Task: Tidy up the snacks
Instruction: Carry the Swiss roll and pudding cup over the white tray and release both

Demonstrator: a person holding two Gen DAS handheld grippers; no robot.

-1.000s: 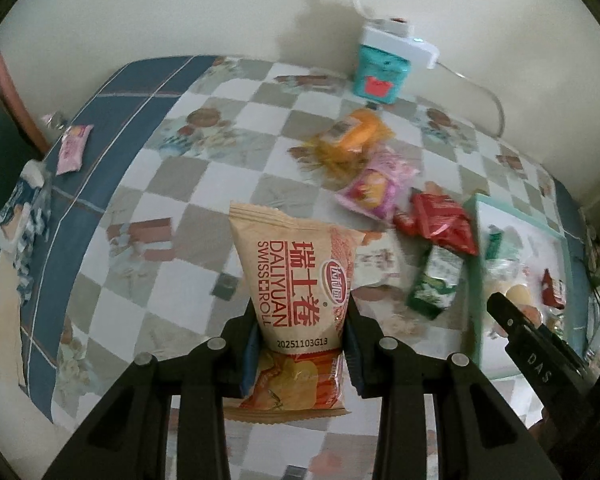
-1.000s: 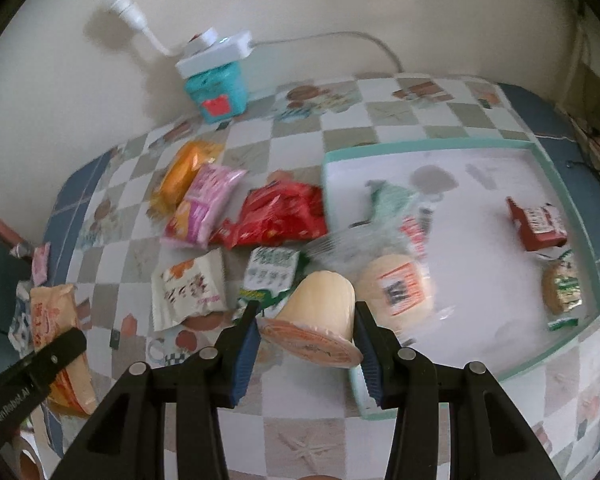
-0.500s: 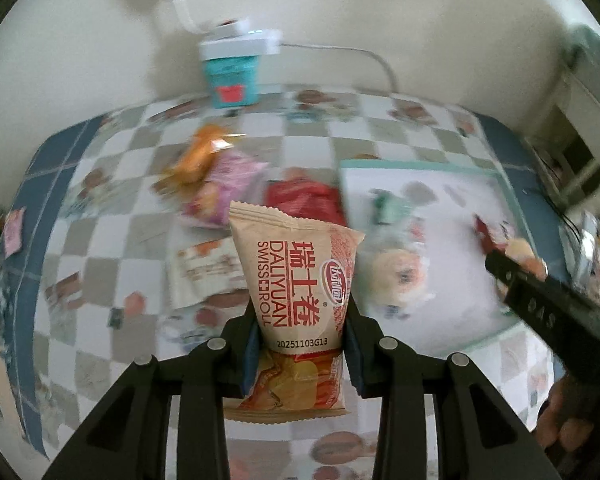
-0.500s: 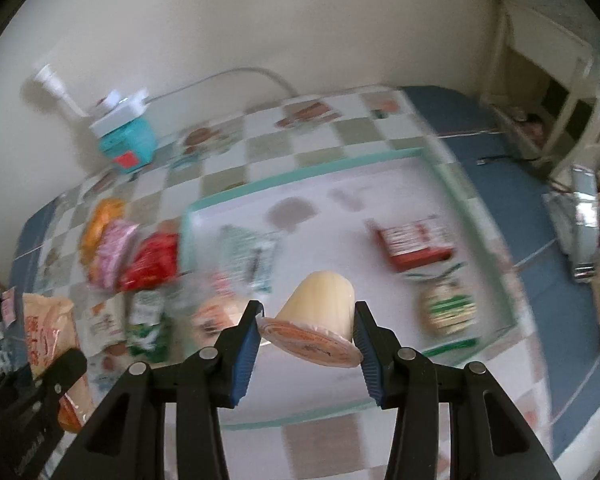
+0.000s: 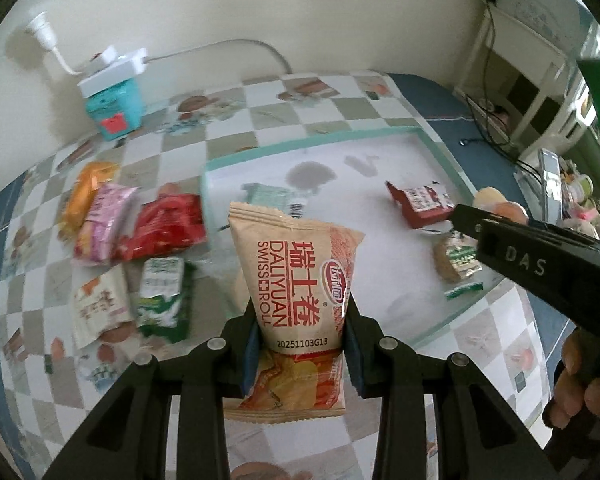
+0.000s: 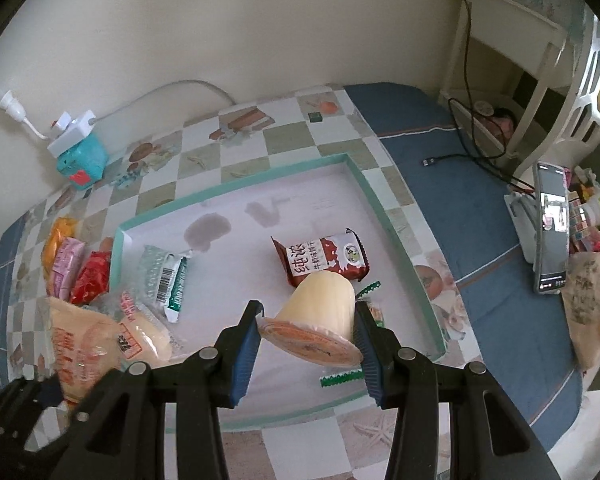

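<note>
left gripper [image 5: 300, 344]: jaws clamped on Swiss roll packet [image 5: 300, 280] | right gripper [image 6: 308, 344]: jaws clamped on pudding cup [image 6: 316, 316], above teal-rimmed tray [image 6: 380, 208]

- Two tongs [image 5: 302, 354], each holding one snack.
- One tray [image 6: 396, 236] with four packets inside.
- Five packets [image 5: 162, 232] on the worktop, left of the tray.
- One phone [image 6: 552, 228], far right.
</note>
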